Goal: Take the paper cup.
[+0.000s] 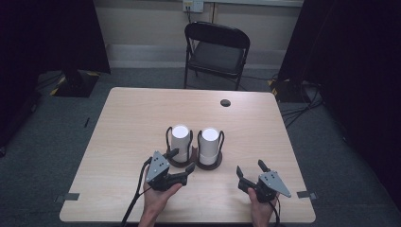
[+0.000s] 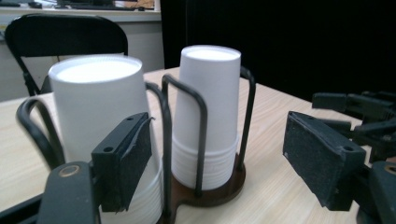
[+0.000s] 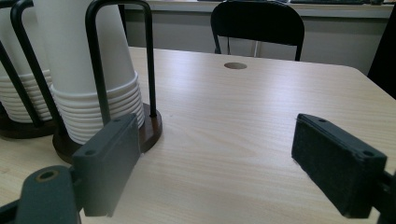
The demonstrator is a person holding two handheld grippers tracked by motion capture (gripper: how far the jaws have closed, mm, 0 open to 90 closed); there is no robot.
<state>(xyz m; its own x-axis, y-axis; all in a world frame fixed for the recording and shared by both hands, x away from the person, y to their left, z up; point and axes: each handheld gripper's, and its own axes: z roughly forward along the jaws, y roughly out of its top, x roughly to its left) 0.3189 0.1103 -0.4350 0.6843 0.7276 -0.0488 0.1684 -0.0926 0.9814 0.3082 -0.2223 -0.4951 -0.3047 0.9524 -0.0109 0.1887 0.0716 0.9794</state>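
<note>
1. Paper cups, upside down in two stacks, stand in a double wire cup holder (image 1: 182, 161) near the middle of the worktop (image 1: 127, 118), a little toward the person's edge. The left cup stack (image 1: 180, 138) is the one the left gripper (image 1: 181, 161) is at; the right cup stack (image 1: 209, 141) stands just beside it.
2. Left gripper: released, nothing pinched. In the left gripper view one pad sits in front of the left stack's lower rims while the other stands off to the side of the right stack (so the jaws seem to straddle more than one stack, wire loops included). Closing from here could trap a wire upright (image 2: 166, 140) with the cup and drag the whole holder.
3. Nested cups tend to cling; a pinch on the thin wall could well lift several at once, or crush the top cup if the squeeze is hard.
4. The holder base (image 2: 219, 189) looks light. A sideways nudge could slide or tip it, spilling both stacks across the worktop.
5. Right gripper (image 1: 249, 171): jaws apart, empty, hanging over bare wood toward the near right corner, well apart from the holder. It is not steadying the base, so any pull by the left hand goes unopposed.
</note>
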